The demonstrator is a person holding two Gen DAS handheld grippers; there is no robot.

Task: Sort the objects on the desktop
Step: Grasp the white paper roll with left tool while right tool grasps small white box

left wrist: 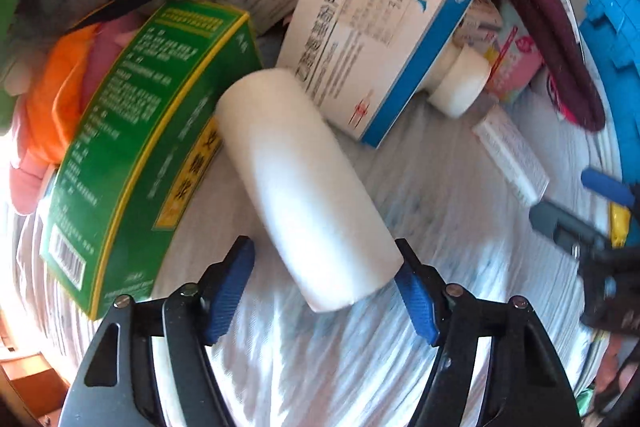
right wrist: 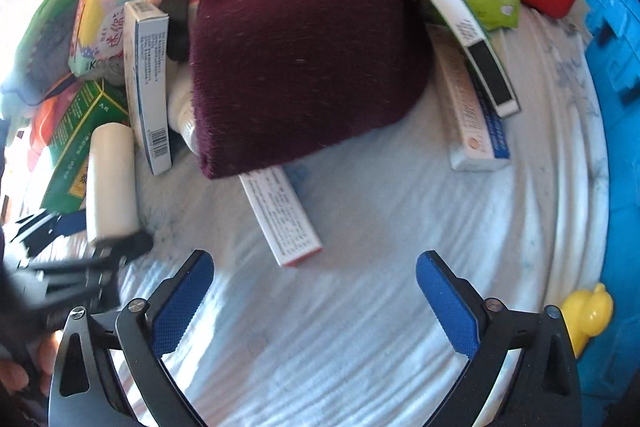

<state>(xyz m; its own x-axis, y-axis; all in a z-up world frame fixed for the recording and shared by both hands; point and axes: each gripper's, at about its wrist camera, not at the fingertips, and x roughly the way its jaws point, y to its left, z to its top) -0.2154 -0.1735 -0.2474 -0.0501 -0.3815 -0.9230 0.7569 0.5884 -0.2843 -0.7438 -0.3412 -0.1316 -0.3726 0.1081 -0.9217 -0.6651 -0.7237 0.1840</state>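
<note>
Straddling white roll (left wrist: 304,187), L gripper (left wrist: 324,287).

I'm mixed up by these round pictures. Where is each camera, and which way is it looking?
Left wrist: sits on the left gripper, looking steeply down at the white roll between its fingers; the right gripper shows at the edge.
Right wrist: sits on the right gripper, looking down at the bedsheet and maroon cloth; fingertips of a hand show.
Both share: the roll, green box, maroon cloth.
</note>
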